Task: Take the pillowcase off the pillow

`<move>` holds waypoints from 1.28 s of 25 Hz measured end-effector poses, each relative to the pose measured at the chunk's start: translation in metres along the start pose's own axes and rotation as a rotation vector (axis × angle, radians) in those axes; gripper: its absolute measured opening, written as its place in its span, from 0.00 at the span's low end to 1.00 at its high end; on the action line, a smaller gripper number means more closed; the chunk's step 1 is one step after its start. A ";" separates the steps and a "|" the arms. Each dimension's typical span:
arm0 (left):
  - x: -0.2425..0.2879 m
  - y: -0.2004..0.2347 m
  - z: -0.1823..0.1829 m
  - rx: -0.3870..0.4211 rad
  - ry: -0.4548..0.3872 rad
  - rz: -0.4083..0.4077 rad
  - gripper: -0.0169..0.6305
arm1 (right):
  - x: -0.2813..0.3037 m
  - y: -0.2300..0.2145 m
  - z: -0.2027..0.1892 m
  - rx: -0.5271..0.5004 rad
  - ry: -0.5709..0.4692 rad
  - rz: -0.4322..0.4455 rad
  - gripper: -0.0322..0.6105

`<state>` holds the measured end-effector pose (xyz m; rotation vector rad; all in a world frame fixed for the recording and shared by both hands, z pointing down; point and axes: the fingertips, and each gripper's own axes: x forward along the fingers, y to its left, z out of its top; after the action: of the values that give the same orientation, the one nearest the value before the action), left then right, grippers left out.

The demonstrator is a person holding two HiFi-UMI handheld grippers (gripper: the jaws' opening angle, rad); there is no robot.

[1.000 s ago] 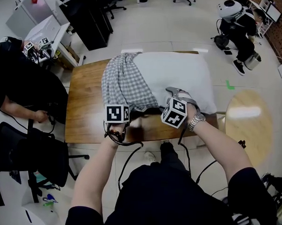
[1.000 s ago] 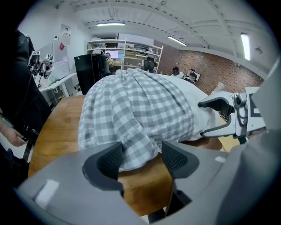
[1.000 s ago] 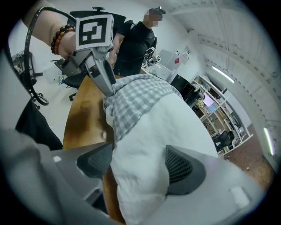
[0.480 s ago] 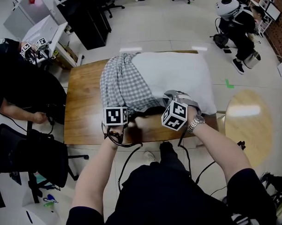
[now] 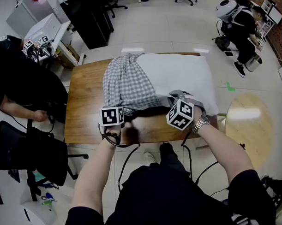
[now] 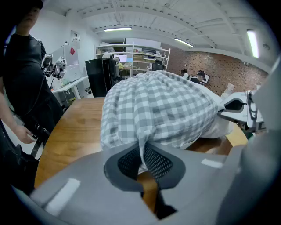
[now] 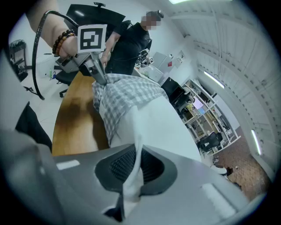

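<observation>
Pillow (image 5: 179, 74) lies across the wooden table (image 5: 83, 107); checked pillowcase (image 5: 126, 84) bunched over its left end in head view, white right part bare; left gripper (image 6: 142, 160) jaws have just been closing, now pinching the pillowcase's near edge; right gripper (image 7: 134, 169) likewise just closing, now clamped on white pillow fabric.

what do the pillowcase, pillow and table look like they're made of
Pillowcase: thin woven cloth, likely cotton, matte; grey-and-white check that bunches into soft folds.
Pillow: white fabric shell, matte and puffy, so probably a soft filling.
Table: wood or wood-look laminate; brown grain with a slight sheen.
</observation>
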<state>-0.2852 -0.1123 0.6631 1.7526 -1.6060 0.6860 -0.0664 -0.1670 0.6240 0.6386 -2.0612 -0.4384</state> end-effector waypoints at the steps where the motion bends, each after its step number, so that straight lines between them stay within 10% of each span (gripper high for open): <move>1: -0.001 0.002 0.001 -0.006 -0.004 0.002 0.05 | -0.001 -0.001 0.000 0.003 0.000 -0.002 0.07; 32: -0.031 0.102 0.003 -0.097 0.012 0.158 0.07 | -0.033 -0.030 -0.026 0.084 0.035 0.051 0.15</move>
<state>-0.3901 -0.0981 0.6502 1.5617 -1.7532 0.6785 -0.0216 -0.1728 0.5999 0.6373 -2.0661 -0.3104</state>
